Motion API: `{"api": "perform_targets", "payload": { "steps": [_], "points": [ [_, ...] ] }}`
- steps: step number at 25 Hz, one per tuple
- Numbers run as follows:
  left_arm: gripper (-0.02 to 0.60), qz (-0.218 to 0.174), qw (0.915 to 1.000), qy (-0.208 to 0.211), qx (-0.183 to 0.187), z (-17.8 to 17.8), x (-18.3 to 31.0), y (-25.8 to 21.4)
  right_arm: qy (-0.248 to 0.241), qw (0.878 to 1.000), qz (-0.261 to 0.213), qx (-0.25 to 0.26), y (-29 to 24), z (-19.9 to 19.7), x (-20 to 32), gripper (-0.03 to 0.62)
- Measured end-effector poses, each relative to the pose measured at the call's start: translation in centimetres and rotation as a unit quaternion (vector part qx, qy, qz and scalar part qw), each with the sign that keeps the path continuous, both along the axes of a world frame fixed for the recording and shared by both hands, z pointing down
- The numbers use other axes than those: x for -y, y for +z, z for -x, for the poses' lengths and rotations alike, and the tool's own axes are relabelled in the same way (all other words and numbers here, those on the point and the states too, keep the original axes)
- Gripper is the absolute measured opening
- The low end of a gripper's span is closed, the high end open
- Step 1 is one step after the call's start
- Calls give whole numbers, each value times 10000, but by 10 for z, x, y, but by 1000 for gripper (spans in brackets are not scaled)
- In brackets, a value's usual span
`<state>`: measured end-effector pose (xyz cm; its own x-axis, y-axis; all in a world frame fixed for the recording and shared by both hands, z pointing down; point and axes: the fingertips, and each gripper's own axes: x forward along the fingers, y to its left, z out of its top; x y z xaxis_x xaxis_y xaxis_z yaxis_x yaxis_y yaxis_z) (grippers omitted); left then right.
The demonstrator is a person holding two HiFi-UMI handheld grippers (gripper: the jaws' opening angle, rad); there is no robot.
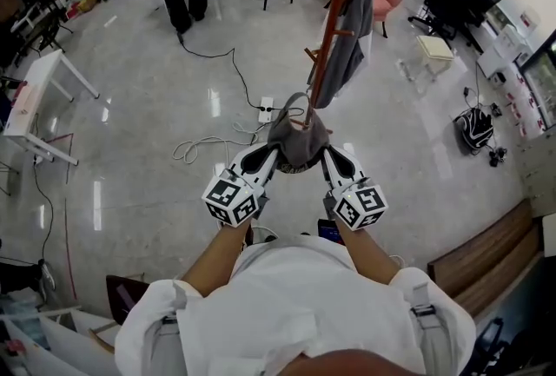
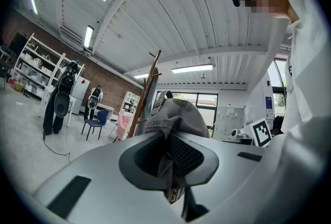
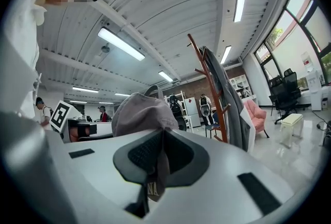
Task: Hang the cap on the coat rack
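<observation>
Both forearms reach forward, the left gripper [image 1: 268,156] and right gripper [image 1: 330,158] angled inward toward each other, each with its jaws clamped on an edge of the cap [image 1: 298,140] held between them.

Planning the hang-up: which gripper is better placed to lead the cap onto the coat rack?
Probably the right gripper: both clamp the cap, but the coat rack stands on its side.

Coat rack [image 1: 334,9] top beyond the head view's upper edge, base behind cap [image 1: 297,144].
</observation>
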<state>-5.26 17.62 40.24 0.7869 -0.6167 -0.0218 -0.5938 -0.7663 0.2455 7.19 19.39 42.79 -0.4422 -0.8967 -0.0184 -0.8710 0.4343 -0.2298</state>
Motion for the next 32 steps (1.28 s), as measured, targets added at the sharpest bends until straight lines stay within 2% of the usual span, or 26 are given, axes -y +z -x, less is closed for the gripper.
{"api": "perform_targets", "payload": {
  "steps": [5,15,23,32],
  "points": [
    [44,54,9999,86,-33,11,-5,8,100,9999,96,1,8,10,-7,29],
    [44,425,9988,143,-184,17,5,37,75,9995,287,57,30,18,-1,29],
    [44,450,9987,202,-150,6,52,40,103,9996,259,109,36,6,47,29],
    [44,446,9987,209,-152,-15,151,35,56,9997,170,137,31,-15,147,29]
  ]
}}
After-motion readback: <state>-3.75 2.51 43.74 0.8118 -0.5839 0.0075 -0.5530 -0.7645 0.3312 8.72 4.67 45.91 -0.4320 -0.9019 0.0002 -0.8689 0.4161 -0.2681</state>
